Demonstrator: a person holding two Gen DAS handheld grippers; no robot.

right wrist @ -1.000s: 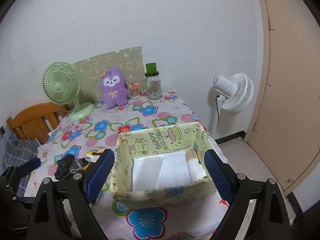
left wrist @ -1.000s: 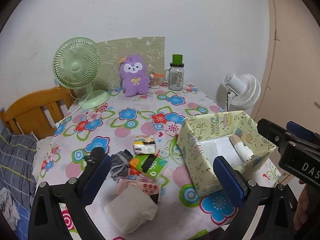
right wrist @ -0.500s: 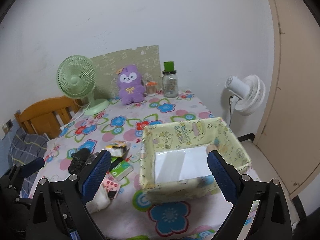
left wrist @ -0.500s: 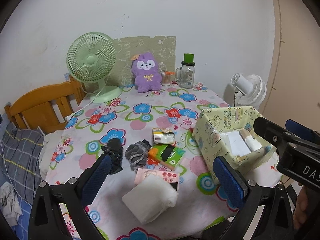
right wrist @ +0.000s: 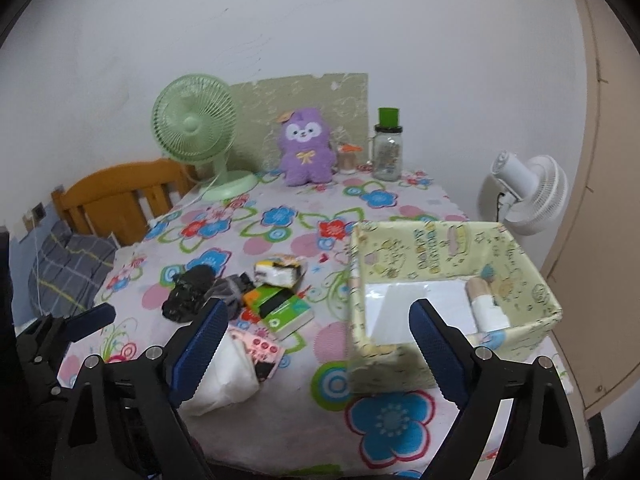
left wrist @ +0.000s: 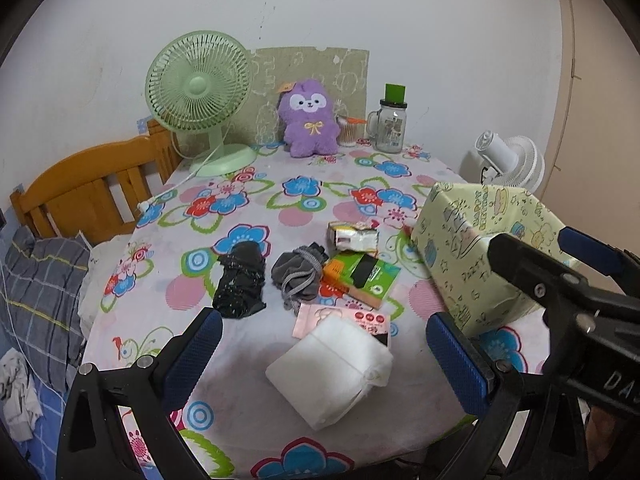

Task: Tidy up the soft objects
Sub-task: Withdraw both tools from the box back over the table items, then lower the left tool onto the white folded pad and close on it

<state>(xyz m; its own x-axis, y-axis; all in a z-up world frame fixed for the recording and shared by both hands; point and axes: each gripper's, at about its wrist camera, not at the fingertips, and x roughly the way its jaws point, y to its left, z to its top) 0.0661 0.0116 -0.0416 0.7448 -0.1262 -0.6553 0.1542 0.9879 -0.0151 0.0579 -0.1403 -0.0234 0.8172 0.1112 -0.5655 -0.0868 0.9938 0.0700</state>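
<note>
Soft, even indoor light, rather dim, with only faint shadows. Both fisheye views bow straight lines, and black vignette fills the corners from ten to two o'clock. The right wrist view is slightly blurred, notably the box [right wrist: 452, 308] at four o'clock.

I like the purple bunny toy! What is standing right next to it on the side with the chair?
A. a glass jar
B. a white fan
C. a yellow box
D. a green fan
D: the green fan stands on the table beside the purple plush toy, on the wooden chair's side; the glass jar is on the toy's other side.
</note>
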